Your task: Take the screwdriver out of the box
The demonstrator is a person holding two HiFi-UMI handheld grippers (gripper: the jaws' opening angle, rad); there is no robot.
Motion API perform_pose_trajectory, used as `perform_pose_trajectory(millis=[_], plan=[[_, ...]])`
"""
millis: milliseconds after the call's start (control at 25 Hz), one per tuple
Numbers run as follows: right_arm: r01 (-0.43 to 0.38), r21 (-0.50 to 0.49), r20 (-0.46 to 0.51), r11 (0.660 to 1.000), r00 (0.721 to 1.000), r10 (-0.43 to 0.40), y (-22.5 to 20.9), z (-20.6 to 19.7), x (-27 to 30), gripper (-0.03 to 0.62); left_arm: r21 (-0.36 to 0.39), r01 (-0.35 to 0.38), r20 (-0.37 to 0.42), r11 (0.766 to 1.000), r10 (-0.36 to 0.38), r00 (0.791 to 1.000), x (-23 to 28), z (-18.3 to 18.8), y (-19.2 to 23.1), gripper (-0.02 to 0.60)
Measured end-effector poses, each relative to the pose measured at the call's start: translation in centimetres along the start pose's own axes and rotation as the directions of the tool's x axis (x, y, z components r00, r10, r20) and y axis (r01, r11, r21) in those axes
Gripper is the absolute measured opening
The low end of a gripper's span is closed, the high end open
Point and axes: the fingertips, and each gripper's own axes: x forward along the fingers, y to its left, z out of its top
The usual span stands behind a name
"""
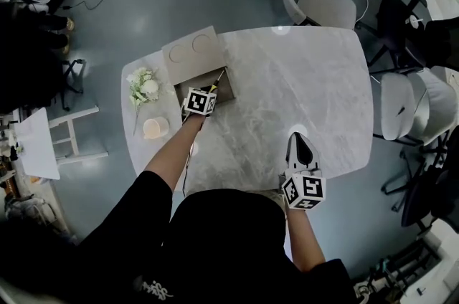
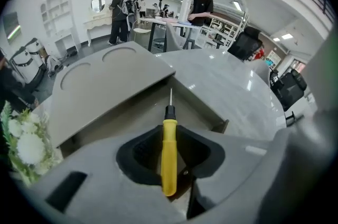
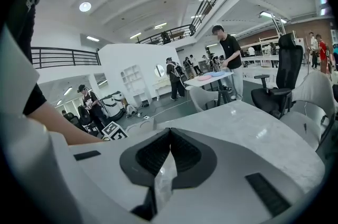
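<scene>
Screwdriver (image 2: 169, 154), slim, with a yellow plastic handle, a black collar and a thin steel shaft, lies lengthwise between the jaws of the left gripper (image 1: 208, 89). The jaws are drawn in against the handle's sides, and the shaft points ahead into the open box (image 2: 203, 109). Whether the tool still rests on the box floor cannot be told.

The shallow box of stiff taupe board stands near the far left corner of the table (image 1: 301, 80). Its lid (image 2: 105, 80), embossed with two round outlines, is folded back toward the far edge.

The right gripper (image 3: 169, 133) hovers over the near edge toward the right, with its ribbed dark pads closed tip to tip on nothing.

The tool looks light and rigid. Its smooth, rounded handle is likely to be slippery, so the broad middle of the handle, where the pads sit now, seems the sound place to hold it. The shaft is too thin for a firm hold.

The tabletop is polished grey marble-patterned stone with rounded corners. A spray of white flowers (image 1: 143, 86) and a small pale round object (image 1: 155, 127) sit along its left edge.
</scene>
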Motion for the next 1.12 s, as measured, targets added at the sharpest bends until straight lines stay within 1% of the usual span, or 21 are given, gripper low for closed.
perform_pose_trajectory(millis=[80,160,280,360,480,600,680,760,920,1120], plan=[[-0.006,-0.008,0.023,1.0,1.0,0.006,0.7,0.7,-0.5,0.011,0.044,-0.014,0.004,0.999,0.014,1.0,-1.3,-0.2,0.2,0.089],[-0.017,-0.03,0.046,0.999,0.999,0.018,1.8,1.4,-0.9,0.011,0.052,-0.011,0.028,0.999,0.009,1.0,-2.9,-0.4,0.3,0.089],[-0.023,-0.041,0.069,0.999,0.997,0.026,3.1,1.6,-1.7,0.011,0.005,0.009,0.085,1.0,-0.01,0.996,-5.5,-0.5,0.2,0.087],[-0.016,-0.034,0.087,0.999,0.996,0.019,4.1,1.4,-2.9,0.011,-0.045,0.034,0.132,0.998,-0.027,0.991,-7.4,-1.2,0.0,0.087],[0.017,-0.042,0.13,0.999,0.991,-0.011,4.6,1.8,-5.3,0.011,-0.127,0.085,0.222,0.988,-0.056,0.974,-10.5,-2.3,-0.7,0.087],[0.06,-0.051,0.163,0.997,0.985,-0.051,4.6,1.8,-8.0,0.011,-0.187,0.154,0.314,0.97,-0.09,0.945,-13.7,-3.3,-2.1,0.087],[0.074,-0.061,0.178,0.995,0.982,-0.062,5.4,1.4,-9.8,0.011,-0.196,0.186,0.369,0.963,-0.103,0.924,-16.2,-3.8,-3.0,0.087],[0.077,-0.069,0.185,0.995,0.981,-0.063,6.7,0.6,-11.7,0.011,-0.189,0.202,0.421,0.961,-0.106,0.901,-18.8,-4.6,-3.9,0.087],[0.068,-0.059,0.198,0.996,0.979,-0.055,10.3,-1.1,-14.2,0.011,-0.15,0.211,0.525,0.966,-0.103,0.845,-24.4,-5.9,-5.2,0.087],[0.017,-0.099,0.207,0.995,0.978,0.003,15.4,-2.6,-16.2,0.011,-0.092,0.196,0.626,0.976,-0.096,0.774,-31.2,-8.0,-6.4,0.087]])
